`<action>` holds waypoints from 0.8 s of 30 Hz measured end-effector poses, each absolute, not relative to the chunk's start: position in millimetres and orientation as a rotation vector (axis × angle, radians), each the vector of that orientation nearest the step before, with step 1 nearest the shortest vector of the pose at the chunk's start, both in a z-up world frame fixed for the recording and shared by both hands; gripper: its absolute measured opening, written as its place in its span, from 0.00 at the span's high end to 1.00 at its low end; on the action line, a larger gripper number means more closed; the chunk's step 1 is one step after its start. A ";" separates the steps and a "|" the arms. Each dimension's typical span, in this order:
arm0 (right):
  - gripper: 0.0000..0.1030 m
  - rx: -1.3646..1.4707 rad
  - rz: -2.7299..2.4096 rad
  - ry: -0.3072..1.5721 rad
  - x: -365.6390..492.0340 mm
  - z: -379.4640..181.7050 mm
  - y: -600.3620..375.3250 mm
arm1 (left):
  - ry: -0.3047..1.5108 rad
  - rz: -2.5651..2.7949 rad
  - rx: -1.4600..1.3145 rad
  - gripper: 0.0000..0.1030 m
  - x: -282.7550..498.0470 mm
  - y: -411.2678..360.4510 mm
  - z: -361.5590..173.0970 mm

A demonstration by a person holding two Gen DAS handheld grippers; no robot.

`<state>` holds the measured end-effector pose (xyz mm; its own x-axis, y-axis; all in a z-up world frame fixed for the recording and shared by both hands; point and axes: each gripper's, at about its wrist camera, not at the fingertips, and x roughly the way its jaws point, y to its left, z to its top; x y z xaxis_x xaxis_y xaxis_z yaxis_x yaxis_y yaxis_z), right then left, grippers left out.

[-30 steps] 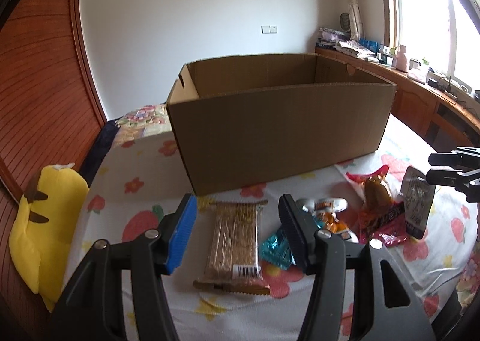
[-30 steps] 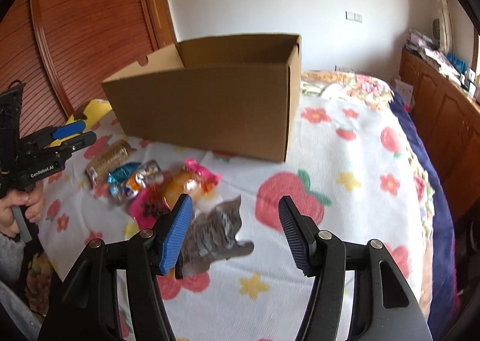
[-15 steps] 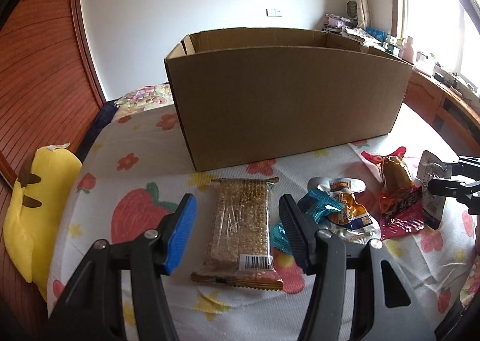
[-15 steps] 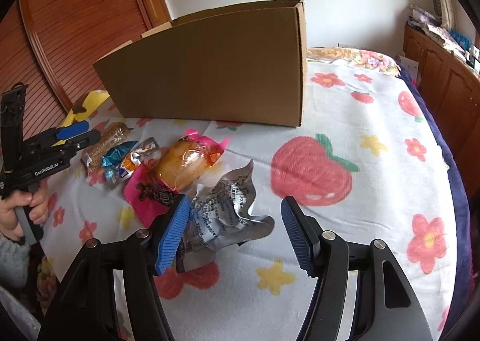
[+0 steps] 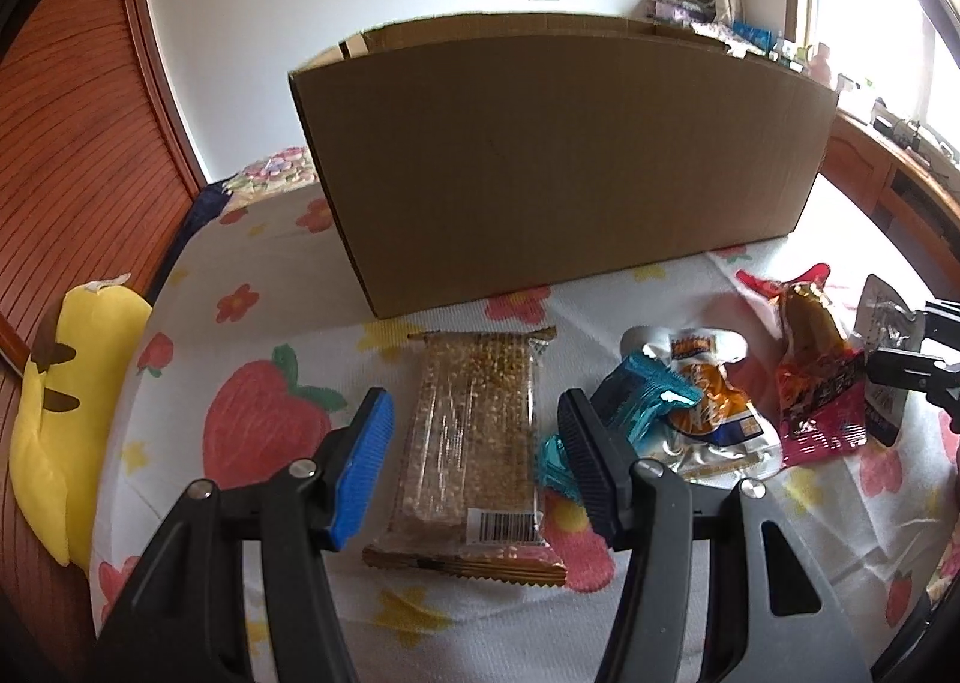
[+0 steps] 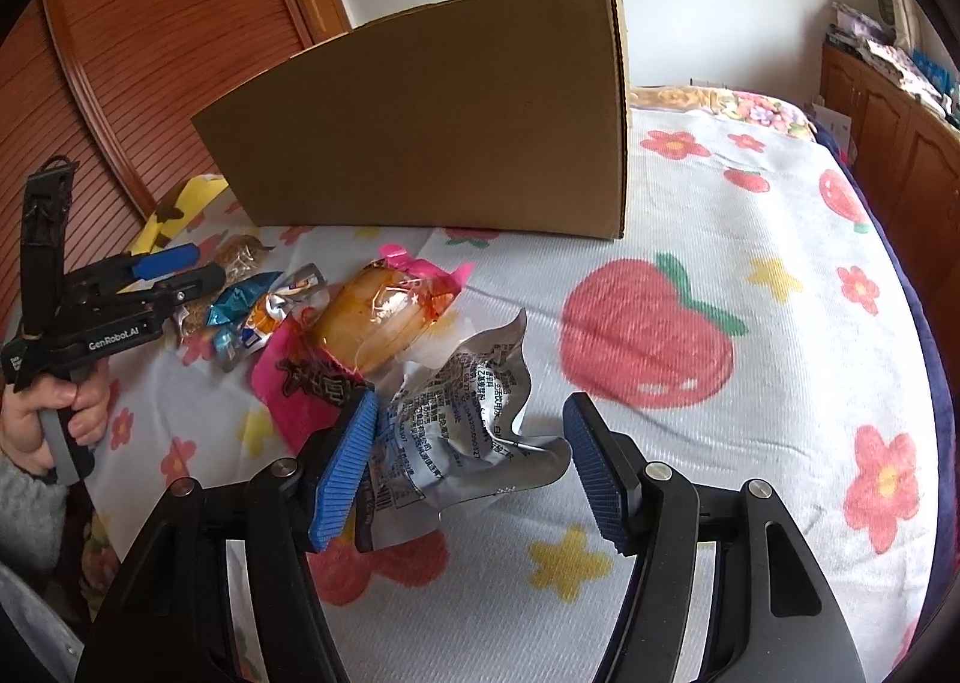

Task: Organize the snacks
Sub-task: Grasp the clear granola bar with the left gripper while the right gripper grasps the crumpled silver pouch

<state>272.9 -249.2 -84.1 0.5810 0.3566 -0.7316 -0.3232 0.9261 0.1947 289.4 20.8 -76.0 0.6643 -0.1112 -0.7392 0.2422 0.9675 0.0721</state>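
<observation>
Grain bar (image 5: 471,437) lies flat on the bed (image 6: 750,287), framed by the left hand-held gripper (image 5: 474,464), jaws spread wide. Silver packet (image 6: 456,437) sits crumpled between the right hand-held gripper (image 6: 471,470) fingers, also agape, blue pad touching it. Behind the snacks stands the cardboard box (image 5: 558,155).
</observation>
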 end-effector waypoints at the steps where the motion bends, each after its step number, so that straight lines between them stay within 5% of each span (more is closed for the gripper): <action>1: 0.36 0.036 0.399 0.864 272.9 -84.1 -248.5 | 0.833 -0.194 0.174 0.44 291.0 20.7 -77.9; 24: 0.35 0.006 0.396 0.866 273.0 -87.6 -239.7 | 0.890 -0.123 0.140 0.23 300.8 27.4 -90.0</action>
